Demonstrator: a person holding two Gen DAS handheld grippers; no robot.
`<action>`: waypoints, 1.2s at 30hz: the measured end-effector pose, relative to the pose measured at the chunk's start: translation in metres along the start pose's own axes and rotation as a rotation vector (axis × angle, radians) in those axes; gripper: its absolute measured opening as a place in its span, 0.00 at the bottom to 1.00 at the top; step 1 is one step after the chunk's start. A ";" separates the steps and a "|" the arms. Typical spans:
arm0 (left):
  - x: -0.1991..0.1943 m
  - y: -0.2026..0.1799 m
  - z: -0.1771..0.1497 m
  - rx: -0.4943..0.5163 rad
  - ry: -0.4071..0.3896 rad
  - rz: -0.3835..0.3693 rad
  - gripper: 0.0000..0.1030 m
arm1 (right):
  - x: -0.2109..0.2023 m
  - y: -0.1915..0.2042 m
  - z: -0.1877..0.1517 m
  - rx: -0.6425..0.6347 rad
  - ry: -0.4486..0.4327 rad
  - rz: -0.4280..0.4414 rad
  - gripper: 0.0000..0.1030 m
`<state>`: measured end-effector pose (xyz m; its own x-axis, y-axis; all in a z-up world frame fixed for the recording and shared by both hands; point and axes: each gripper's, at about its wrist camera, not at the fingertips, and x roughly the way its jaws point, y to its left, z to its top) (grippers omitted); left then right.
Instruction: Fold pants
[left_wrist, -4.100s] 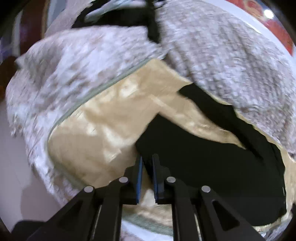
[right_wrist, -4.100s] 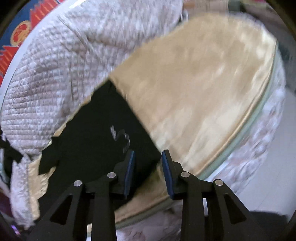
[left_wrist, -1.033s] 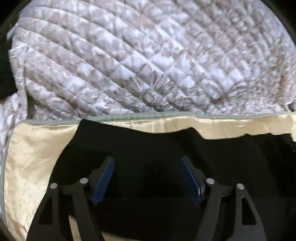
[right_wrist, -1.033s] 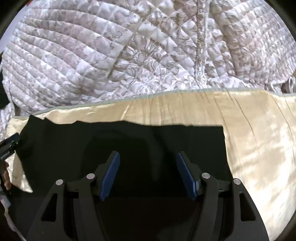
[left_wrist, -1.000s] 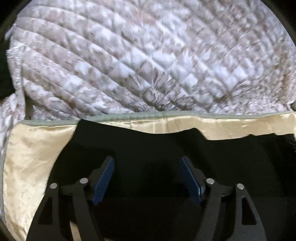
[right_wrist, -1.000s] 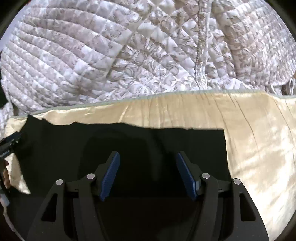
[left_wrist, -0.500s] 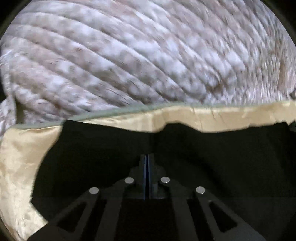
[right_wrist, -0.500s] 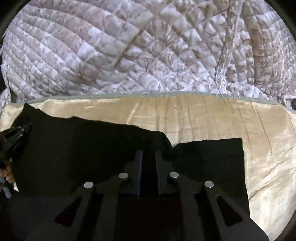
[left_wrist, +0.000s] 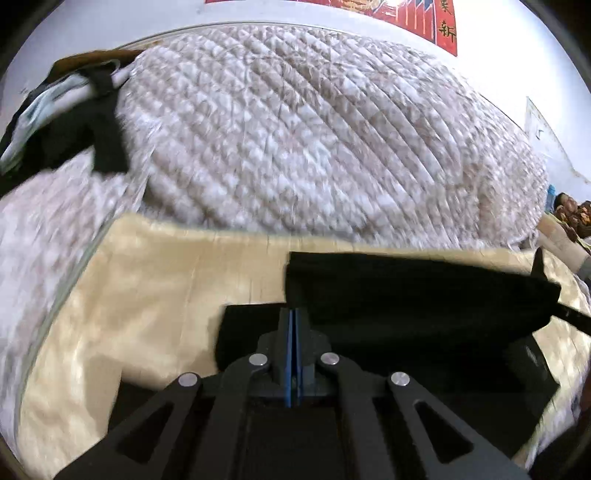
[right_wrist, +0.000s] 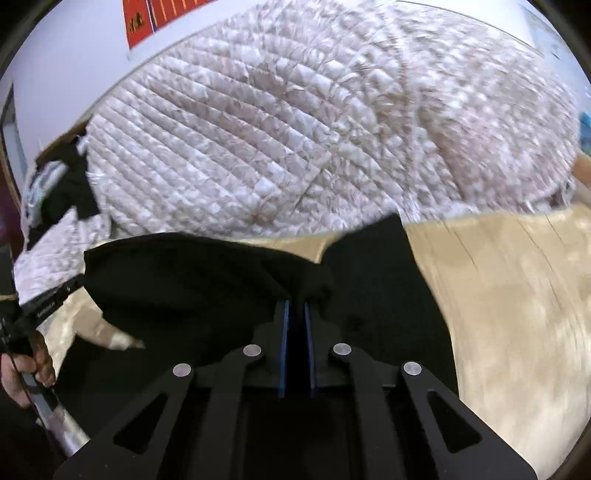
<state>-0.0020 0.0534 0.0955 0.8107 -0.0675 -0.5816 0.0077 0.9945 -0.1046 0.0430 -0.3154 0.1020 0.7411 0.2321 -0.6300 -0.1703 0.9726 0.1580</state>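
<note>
quilt (left_wrist: 314, 140): white-beige, diamond-stitched, bunched in a large mound behind; blurred
satin sheet (left_wrist: 147, 295): cream-gold, glossy, spread flat in front of the quilt
clothes heap (left_wrist: 66, 110): dark and pale garments, piled at upper left beside the quilt
wall (right_wrist: 74, 55): white, seen behind
red poster (left_wrist: 424, 22): hung on wall, cut off by the frame edge

the right gripper (right_wrist: 294, 310) has its blue-padded jaws closed on a raised fold of the black pants (right_wrist: 192, 273), the cloth pinched between the pads and lifted off the cream satin sheet (right_wrist: 517, 295). behind lies a quilted floral bedspread (right_wrist: 295, 129), with a heap of dark and light clothes (right_wrist: 59, 184) at its left end. at the left edge, a hand (right_wrist: 26, 369) grips the handle of the left gripper (right_wrist: 48, 299).
</note>
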 end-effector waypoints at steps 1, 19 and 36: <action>-0.007 0.002 -0.015 -0.008 0.029 -0.007 0.02 | -0.009 -0.001 -0.013 0.014 0.002 -0.001 0.07; -0.006 -0.036 -0.052 0.047 0.156 -0.015 0.62 | -0.030 -0.055 -0.131 0.446 0.140 0.083 0.60; 0.003 -0.032 -0.054 0.023 0.015 0.216 0.05 | -0.033 -0.098 -0.129 0.654 0.012 0.011 0.60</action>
<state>-0.0313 0.0167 0.0531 0.7861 0.1468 -0.6004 -0.1522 0.9874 0.0421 -0.0487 -0.4170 0.0092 0.7336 0.2462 -0.6334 0.2550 0.7643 0.5924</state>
